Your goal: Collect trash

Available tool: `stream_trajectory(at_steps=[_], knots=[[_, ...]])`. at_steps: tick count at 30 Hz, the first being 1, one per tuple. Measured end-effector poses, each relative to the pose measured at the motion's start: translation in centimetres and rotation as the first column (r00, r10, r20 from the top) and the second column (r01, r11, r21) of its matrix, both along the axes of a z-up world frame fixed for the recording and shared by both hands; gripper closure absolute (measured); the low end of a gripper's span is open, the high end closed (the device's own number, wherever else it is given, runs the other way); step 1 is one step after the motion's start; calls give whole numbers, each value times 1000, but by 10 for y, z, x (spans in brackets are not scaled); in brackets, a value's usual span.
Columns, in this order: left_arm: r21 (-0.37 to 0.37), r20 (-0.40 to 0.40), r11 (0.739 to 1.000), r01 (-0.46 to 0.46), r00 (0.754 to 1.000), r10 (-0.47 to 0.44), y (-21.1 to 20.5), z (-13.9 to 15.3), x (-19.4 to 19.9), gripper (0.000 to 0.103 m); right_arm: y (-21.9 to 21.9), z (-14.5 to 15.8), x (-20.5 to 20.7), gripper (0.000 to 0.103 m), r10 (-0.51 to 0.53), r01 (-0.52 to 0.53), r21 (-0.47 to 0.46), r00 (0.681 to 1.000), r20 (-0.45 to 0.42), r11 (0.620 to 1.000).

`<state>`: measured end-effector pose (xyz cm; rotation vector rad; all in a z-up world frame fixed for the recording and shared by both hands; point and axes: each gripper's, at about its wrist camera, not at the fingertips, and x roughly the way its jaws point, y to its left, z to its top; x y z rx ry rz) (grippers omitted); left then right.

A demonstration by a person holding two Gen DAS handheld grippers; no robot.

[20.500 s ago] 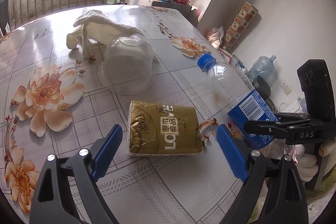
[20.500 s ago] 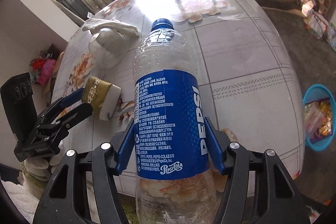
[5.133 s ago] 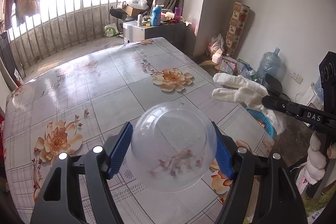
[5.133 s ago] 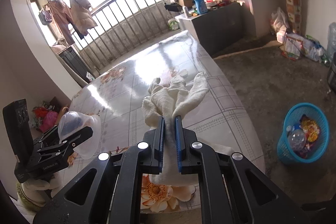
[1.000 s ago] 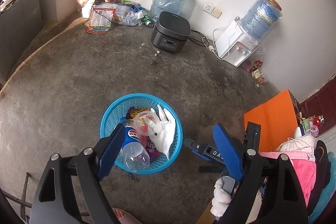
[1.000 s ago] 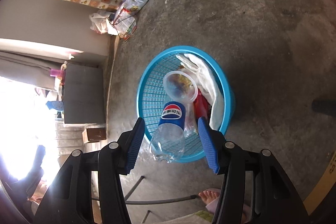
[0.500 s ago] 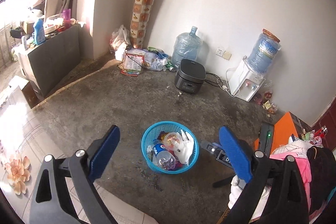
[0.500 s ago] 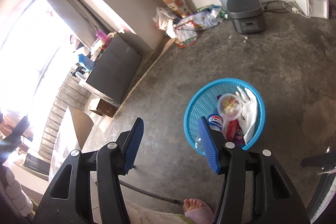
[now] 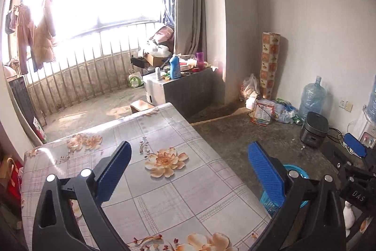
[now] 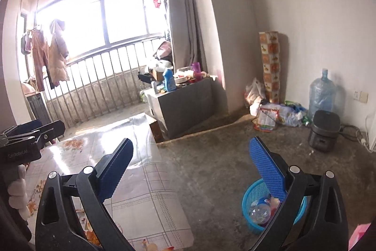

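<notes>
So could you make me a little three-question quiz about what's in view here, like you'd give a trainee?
1. True or false: the right gripper has something between its fingers.
2. Where does the blue basket stand: A on the table, B on the floor, C on the cabinet?
3. Fill in: in the basket lies a clear plastic ____.

Key: 1 false, its jaws are opening with nothing between them; 2 B; 3 bottle.

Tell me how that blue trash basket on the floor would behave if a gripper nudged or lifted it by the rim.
The blue basket looks like thin mesh plastic, so its rim would probably flex under a pinch. It holds only light litter such as a clear bottle, so it likely lifts easily. Nudged on the rough concrete floor, it might scrape or tip rather than slide.
</notes>
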<state>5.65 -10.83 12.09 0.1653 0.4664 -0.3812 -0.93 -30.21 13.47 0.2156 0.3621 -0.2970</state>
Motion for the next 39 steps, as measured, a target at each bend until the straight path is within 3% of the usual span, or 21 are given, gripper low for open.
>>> stream_trajectory(at_steps=[4,8,12,16,19,23,39], knots=[[-16,-62,996,-86,994,85,52,-15,-12,6,30,5,-7,8,17,-16,-77,1000,4,997],[-3,-175,988,-152,973,149,88,-49,-34,6,58,-7,-17,8,66,-69,-96,997,-31,993],[63,-322,976,-207,922,216,103,-91,-46,6,75,-38,-10,8,87,-108,-81,970,-227,991],[123,-417,970,-211,875,244,104,-118,-47,6,80,-71,-4,8,107,-139,-45,900,-422,989],[145,-419,963,-227,867,268,106,-120,-47,6,80,-89,-5,8,99,-127,-19,852,-514,992],[168,-419,957,-237,861,287,105,-122,-45,6,80,-95,-7,8,29,-111,-111,823,-567,988],[213,-412,955,-207,867,280,93,-124,-42,6,64,-105,-23,8,-81,-11,-146,788,-610,989]])
